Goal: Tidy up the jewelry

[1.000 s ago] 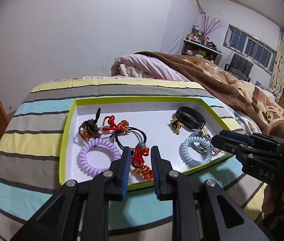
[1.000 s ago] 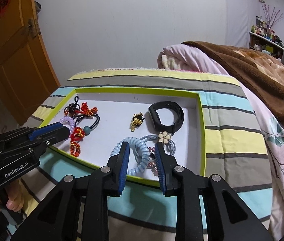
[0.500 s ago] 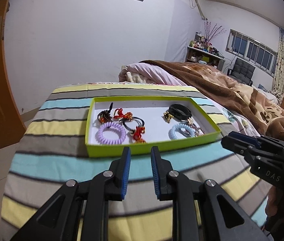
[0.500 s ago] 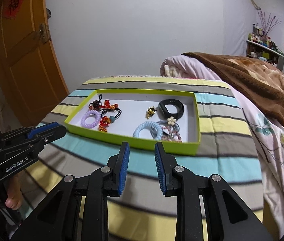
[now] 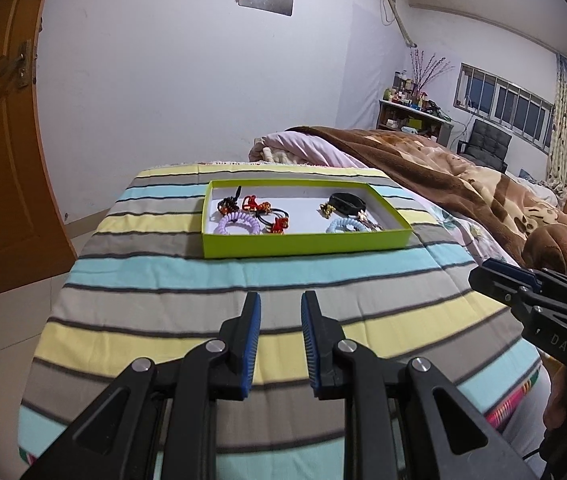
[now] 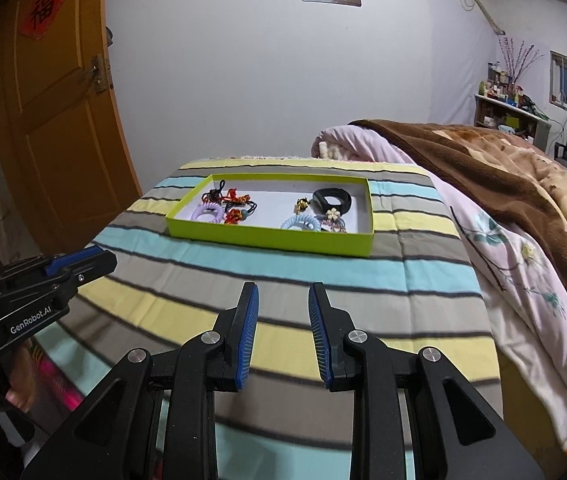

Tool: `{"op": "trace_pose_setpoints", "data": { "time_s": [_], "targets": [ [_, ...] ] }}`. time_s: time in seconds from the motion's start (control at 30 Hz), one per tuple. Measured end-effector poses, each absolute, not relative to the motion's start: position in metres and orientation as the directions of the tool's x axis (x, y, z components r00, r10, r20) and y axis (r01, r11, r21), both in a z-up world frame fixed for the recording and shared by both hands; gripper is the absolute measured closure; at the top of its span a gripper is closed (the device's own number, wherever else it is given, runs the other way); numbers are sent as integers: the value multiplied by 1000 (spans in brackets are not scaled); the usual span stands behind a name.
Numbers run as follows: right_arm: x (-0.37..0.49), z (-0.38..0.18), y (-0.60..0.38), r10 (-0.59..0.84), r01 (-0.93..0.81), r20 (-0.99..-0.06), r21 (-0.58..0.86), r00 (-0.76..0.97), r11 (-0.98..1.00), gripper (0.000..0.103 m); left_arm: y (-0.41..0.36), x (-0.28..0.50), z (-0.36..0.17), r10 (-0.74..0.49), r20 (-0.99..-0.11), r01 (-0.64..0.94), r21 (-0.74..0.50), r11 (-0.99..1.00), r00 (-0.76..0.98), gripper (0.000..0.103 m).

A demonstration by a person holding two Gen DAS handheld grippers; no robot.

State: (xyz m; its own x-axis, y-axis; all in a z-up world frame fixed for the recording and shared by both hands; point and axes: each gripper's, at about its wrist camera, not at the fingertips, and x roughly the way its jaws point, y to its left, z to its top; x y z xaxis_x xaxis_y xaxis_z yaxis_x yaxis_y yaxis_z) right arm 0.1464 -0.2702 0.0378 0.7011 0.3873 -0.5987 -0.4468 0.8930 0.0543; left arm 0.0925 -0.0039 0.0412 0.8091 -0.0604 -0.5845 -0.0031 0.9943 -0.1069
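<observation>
Left gripper [image 6: 79, 262] reads "GenRobot.AI", right gripper [image 5: 499, 276] "DAS" (partly hidden); both released, empty.

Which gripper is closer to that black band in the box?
Right, slightly. The black band sits at the tray's right end; the right gripper faces that end, while the left gripper faces the tray's middle.

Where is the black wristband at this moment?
In both wrist views the black wristband lies in the green tray's far right corner, just behind the flower hair tie and beside the gold charm.
</observation>
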Motion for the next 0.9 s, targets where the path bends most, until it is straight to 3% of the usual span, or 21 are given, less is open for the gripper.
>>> {"op": "trace_pose_setpoints", "data": {
  "time_s": [0.9],
  "targets": [
    [99, 38, -279, 356, -436, -588, 7, 726, 900, 76, -7, 47, 39, -17, -593, -44, -89, 995, 805, 81]
  ]
}}
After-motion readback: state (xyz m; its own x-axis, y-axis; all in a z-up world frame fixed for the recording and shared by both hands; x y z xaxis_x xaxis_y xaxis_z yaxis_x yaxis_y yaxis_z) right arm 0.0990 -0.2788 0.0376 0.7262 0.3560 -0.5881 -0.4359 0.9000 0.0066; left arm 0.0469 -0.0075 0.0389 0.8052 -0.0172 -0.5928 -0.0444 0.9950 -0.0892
